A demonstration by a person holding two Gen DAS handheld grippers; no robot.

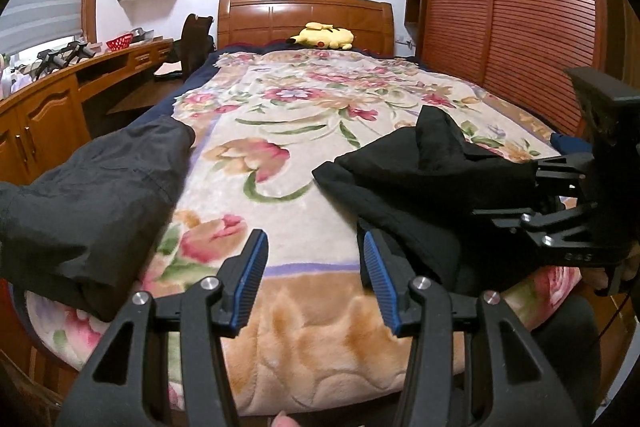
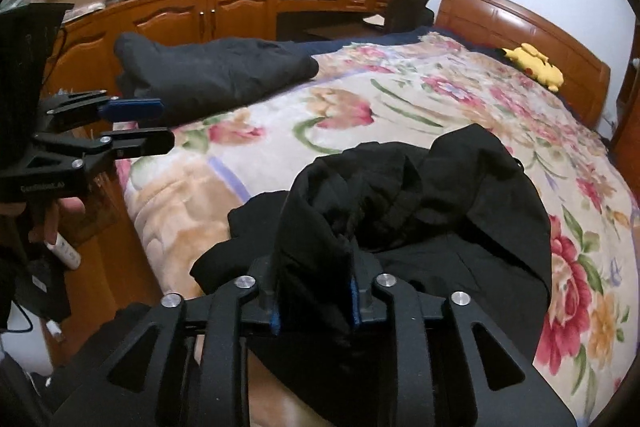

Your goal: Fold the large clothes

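A black garment (image 2: 432, 203) lies crumpled at the foot of the floral bed cover (image 2: 460, 99); it also shows in the left wrist view (image 1: 420, 183). My right gripper (image 2: 314, 287) is shut on a bunched edge of it, and shows from the side in the left wrist view (image 1: 536, 195). My left gripper (image 1: 314, 279) is open and empty above the bed's foot, just left of the garment; it also shows in the right wrist view (image 2: 164, 125). A second dark garment (image 1: 92, 195) lies folded at the bed's left edge, also in the right wrist view (image 2: 212, 75).
A yellow plush toy (image 1: 324, 37) lies by the wooden headboard (image 1: 304, 17). A wooden desk with cabinets (image 2: 180, 15) runs along the left of the bed, with a chair (image 2: 404, 7). A slatted wardrobe (image 1: 512, 19) stands on the right.
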